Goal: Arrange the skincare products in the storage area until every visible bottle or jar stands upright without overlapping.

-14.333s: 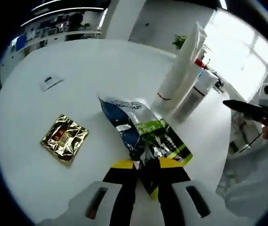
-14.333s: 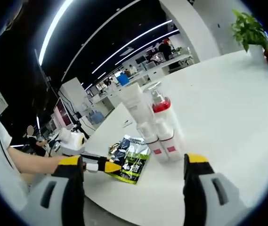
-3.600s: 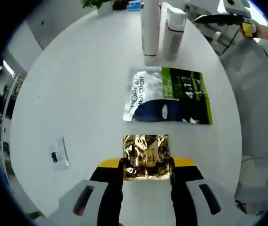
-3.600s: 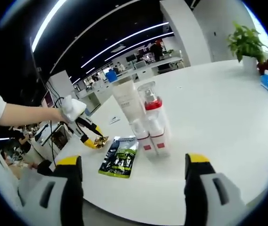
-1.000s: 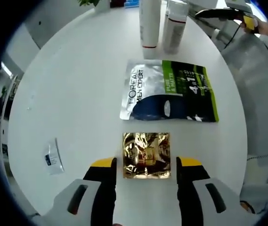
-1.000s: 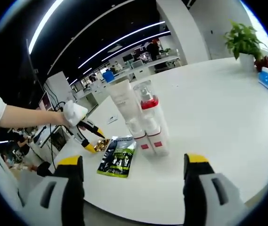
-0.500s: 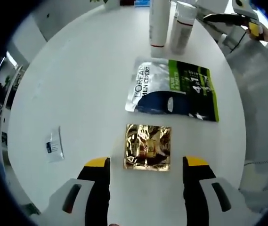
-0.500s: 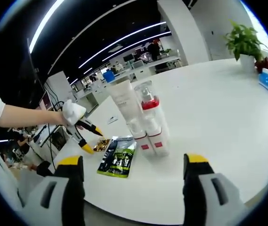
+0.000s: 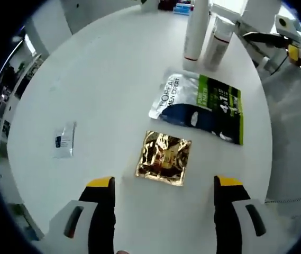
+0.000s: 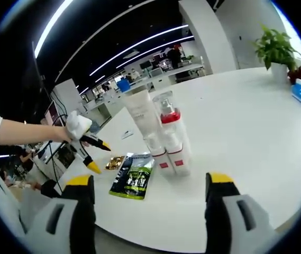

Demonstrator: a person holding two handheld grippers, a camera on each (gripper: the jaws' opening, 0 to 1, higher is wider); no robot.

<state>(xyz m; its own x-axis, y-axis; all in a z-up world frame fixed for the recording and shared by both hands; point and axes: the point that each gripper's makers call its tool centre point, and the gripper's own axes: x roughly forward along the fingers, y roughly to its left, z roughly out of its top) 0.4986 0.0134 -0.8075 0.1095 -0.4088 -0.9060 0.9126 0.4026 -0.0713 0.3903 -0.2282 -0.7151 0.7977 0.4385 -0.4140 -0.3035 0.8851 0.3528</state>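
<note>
On the white table, left to right:
Small sachet: lies far left, untouched.
Gold sachet: you have just let it go; it lies flat, just beside the green pouch, no overlap.
Left gripper: released, backing away.
Tube and pump bottle: upright on the far side, touching.
Right gripper: jaws wide apart, holding nothing.

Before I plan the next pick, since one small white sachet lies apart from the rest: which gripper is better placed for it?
Probably the left gripper: it is open above the table, with the white sachet near it. The right gripper sits beyond the bottles.
</note>
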